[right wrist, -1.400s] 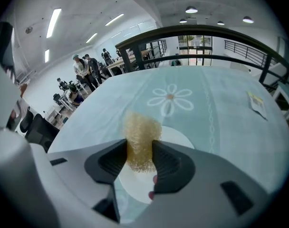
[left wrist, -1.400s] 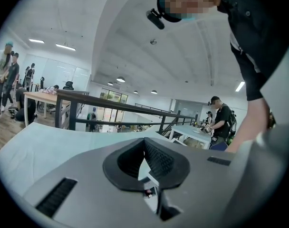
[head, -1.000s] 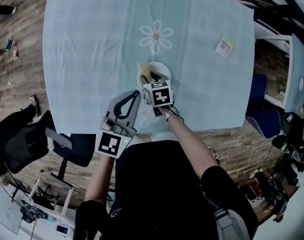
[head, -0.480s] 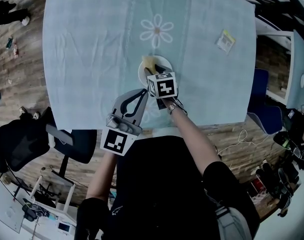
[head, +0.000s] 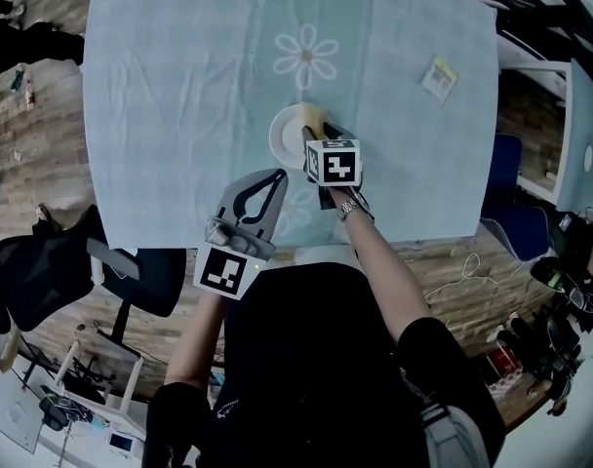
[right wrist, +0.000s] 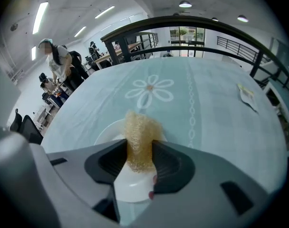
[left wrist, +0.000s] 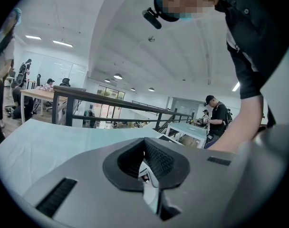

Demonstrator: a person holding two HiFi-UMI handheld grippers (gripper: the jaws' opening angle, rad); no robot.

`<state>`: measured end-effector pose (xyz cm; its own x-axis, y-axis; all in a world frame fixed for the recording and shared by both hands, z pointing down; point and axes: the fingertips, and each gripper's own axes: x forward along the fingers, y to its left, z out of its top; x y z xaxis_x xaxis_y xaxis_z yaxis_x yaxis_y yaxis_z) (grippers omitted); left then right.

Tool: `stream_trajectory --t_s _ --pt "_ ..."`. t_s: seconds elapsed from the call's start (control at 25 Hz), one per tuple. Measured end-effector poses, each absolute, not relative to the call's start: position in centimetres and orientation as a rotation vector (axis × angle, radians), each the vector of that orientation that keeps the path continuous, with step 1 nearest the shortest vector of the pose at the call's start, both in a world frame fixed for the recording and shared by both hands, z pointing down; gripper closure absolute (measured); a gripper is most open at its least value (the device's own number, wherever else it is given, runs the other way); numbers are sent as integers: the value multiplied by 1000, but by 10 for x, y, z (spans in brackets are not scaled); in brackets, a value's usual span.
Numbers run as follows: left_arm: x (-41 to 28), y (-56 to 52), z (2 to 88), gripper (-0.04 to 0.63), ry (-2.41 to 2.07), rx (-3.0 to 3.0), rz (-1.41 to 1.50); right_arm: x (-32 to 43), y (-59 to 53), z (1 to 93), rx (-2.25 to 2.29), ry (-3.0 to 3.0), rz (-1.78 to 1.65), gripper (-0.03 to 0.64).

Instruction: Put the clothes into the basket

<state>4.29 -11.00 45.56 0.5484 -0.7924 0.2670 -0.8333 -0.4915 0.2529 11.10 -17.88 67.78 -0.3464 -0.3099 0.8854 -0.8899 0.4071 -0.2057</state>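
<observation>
No clothes or basket are in view. A white plate (head: pixel 289 136) (right wrist: pixel 108 131) lies on a light blue tablecloth (head: pixel 179 86) just below its flower print. My right gripper (head: pixel 319 125) (right wrist: pixel 139 160) hangs over the plate's right side, shut on a yellow sponge (head: pixel 316 117) (right wrist: pixel 140 132) that sticks out past the jaws above the plate. My left gripper (head: pixel 273 176) (left wrist: pixel 147 167) hovers at the table's front edge, left of the plate, shut with nothing in it and aimed out over the table.
A small packet (head: pixel 439 79) (right wrist: pixel 246 95) lies at the table's far right. A black office chair (head: pixel 43 271) stands on the wooden floor at the left. More tables, a railing and people show in the distance.
My right gripper has carried the sponge from the plate's left part across to its right side. The left gripper has barely moved.
</observation>
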Motion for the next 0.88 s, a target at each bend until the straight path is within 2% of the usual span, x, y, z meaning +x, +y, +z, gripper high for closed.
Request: stream_trajectory --t_s 0.28,0.68,0.88 --pt "43 -103 454 583 -1316 2470 156 127 -178 663 1146 -1840 945 449" --pt "30 -84 451 583 -1340 2450 176 46 -134 659 920 -1958 909 449" --pt "21 -73 454 583 -1362 2417 187 34 -125 676 882 -1917 908 449"
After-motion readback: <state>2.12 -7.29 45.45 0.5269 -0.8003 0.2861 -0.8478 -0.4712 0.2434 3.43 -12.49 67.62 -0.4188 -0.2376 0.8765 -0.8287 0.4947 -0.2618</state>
